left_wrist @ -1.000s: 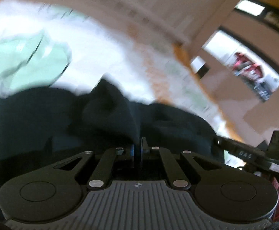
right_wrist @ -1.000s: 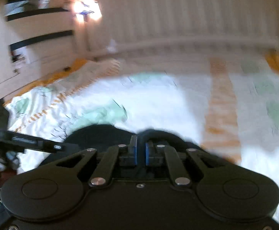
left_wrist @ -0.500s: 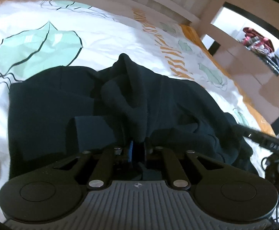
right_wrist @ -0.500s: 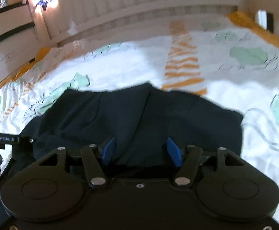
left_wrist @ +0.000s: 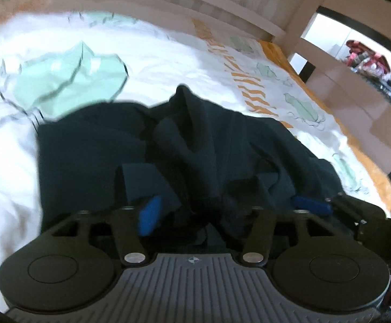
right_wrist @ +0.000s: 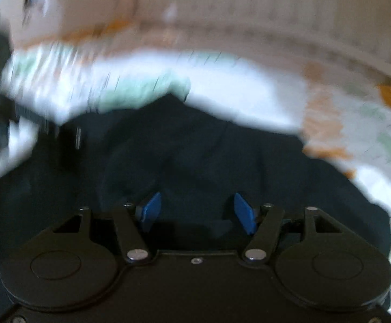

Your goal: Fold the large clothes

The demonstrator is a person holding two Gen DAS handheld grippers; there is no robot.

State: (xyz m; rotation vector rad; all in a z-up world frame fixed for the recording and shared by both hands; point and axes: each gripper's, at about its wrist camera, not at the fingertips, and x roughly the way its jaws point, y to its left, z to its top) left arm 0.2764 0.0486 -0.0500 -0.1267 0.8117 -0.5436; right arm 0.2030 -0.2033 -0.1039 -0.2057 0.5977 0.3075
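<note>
White bedspread (left_wrist: 168,62) printed with green leaves and orange stripes, over a bed against a pale slatted wall. Dark navy garment (left_wrist: 222,145) heaped in loose folds near the bed's front edge, one peak of cloth pointing toward the far edge. Left gripper (left_wrist: 230,210) over the near part of the garment, blue pads (left_wrist: 148,215) spread wide, cloth bunched between them but not pinched. Right gripper (right_wrist: 196,211) (view badly blurred) likewise spread apart above the same dark garment (right_wrist: 209,150), holding nothing.
</note>
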